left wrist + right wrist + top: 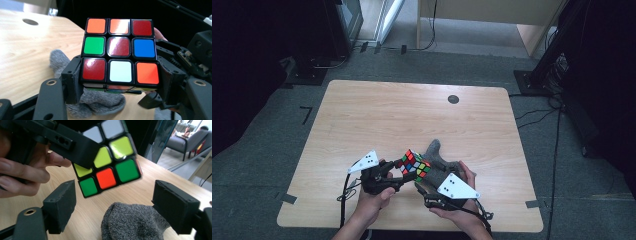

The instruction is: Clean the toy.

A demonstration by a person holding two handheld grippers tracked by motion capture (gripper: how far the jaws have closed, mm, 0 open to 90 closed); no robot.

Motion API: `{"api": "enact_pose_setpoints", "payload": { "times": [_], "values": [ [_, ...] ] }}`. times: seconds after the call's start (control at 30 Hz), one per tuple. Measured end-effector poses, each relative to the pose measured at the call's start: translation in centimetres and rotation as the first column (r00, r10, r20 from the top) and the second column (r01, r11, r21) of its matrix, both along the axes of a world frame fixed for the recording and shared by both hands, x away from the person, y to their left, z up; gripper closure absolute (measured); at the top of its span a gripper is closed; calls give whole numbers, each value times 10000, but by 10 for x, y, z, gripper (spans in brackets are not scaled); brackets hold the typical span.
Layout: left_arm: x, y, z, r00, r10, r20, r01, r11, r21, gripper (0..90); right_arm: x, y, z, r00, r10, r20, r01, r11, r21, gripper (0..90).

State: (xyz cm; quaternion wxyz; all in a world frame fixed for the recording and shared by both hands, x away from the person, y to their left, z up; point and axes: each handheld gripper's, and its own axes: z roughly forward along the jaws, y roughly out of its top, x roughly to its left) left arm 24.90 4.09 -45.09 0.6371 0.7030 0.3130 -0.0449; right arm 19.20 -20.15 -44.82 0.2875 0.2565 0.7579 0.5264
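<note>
The puzzle cube (pixel 415 165) is held up off the table (pixel 362 115), clamped by its bottom layer between the jaws of the left gripper (pixel 398 172), with a grey sock (pixel 435 150) lying on the table just behind and below it. The right gripper (pixel 113 205) has its jaws standing apart with nothing pressed between them; the cube sits beyond them and the sock's toe lies between and below them.

As I judge it, the main risk is that only 1 layer is gripped. If the right jaws close on the upper 2 layers off-centre or at a tilt, the turn could jam, or the cube could twist out of the left jaws and drop onto the sock or table. A second risk is the sock: it lies so close under the right jaws that they could snag the knit as they move in and drag it along.

The left gripper view shows the face turned to that hand (pixel 119 51): orange, orange, red across the top, green, red, blue in the middle, red, white, orange at the bottom, with both jaws pressing on that bottom row. The right gripper view shows other faces instead, with yellow, green, orange and white stickers, and the left jaw crossing the cube (pixel 110 162). The high view alone gives both hands together, the left hand (pixel 374 197) and the right hand (pixel 457 212), near the table's front edge.
</note>
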Motion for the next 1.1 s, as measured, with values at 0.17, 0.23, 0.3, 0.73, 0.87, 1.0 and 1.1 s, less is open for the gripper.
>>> {"api": "enact_pose_setpoints", "payload": {
  "times": [0.17, 0.23, 0.3, 0.73, 0.87, 1.0, 1.1],
  "values": [
    [1, -6, -1, 9972, -336, -663, 336, 9994, -21, 343, -3, 6, -5, 9977, -256, 627, 289, 9982, -529, 185],
    [2, -8, -1, 9950, -496, -871, 498, 9988, 0, 343, -4, 8, -8, 9958, -333, 855, 393, 9968, -696, 203],
    [3, -9, -2, 9909, -691, -1158, 692, 9976, -26, 342, -5, 10, -11, 9926, -451, 1126, 555, 9944, -904, 228],
    [10, -9, -7, 9837, -1160, -1377, 1153, 9932, -128, 273, -5, 8, -12, 9884, -517, 1428, 706, 9889, -1307, 344],
    [7, -8, -2, 9940, -990, -475, 1014, 9936, 494, 215, -1, 0, -9, 9931, -924, 727, 989, 9910, -903, 344],
    [3, -7, -3, 9949, -578, 833, 449, 9878, 1490, 204, 7, -11, -3, 9923, -1200, -291, 1187, 9920, -424, 344],
    [-3, -12, -8, 9773, -533, 2052, -25, 9650, 2624, 201, 11, -18, 1, 9858, -1300, -1062, 1291, 9915, -150, 344]
  ]
}}
